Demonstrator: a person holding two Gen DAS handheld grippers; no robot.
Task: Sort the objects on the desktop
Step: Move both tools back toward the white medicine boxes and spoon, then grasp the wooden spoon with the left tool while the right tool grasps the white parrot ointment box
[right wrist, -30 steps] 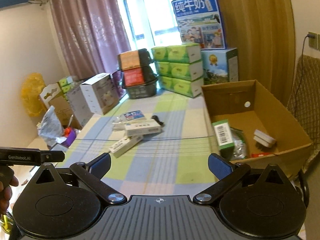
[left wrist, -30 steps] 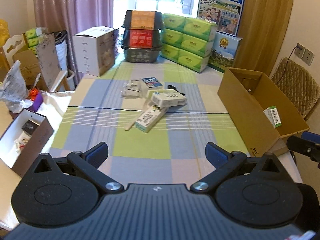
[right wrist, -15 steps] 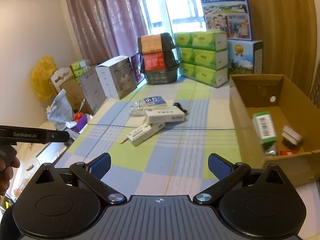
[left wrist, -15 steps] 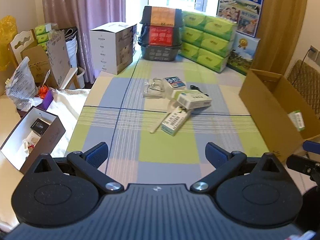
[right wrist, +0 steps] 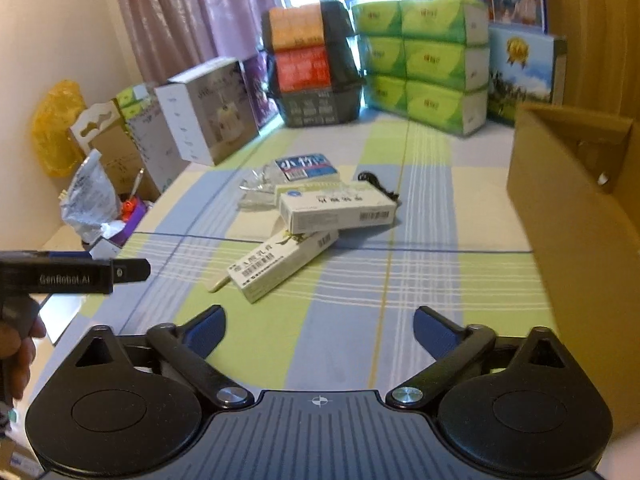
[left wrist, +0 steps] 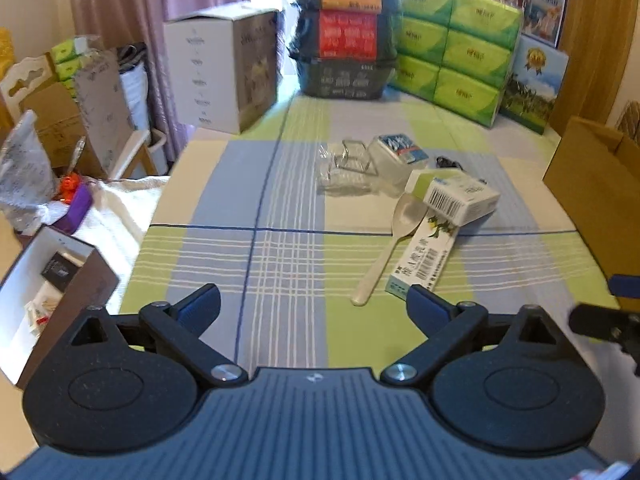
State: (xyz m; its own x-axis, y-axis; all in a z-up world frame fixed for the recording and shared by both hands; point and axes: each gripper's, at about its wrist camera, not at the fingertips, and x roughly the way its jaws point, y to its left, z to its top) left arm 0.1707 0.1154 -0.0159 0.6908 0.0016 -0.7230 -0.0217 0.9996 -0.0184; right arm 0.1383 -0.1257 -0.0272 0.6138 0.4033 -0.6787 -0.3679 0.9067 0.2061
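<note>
right now both sets of jaws stand wide open w/ nothing between them, hovering over the near part of the bench [left wrist: 280, 184]. the pile to sort sits mid-bench: a long green-white carton [left wrist: 424, 260] nearest, a white barcoded box [left wrist: 456, 196] resting across its far end, a pale plastic spoon [left wrist: 384, 256] just beside the carton on its left, then a blue-topped pack [left wrist: 400, 148], crumpled clear wrap [left wrist: 344, 172] and a small black cable [left wrist: 448, 162] behind. key relation: from the left gripper [left wrist: 314, 304] the carton lies ahead and to the right, its near end close by the right finger; from the right gripper [right wrist: 318, 324] the same carton [right wrist: 280, 264] lies ahead and to the left, well apart. its long axis runs diagonally, near-left to far-right in the right wrist view, so jaws would prob need to turn to close across the narrow width. left looks nearer to me. the cardboard box [right wrist: 576, 208], likely the drop spot, stands at the bench's right edge, on the right gripper's side.
</note>
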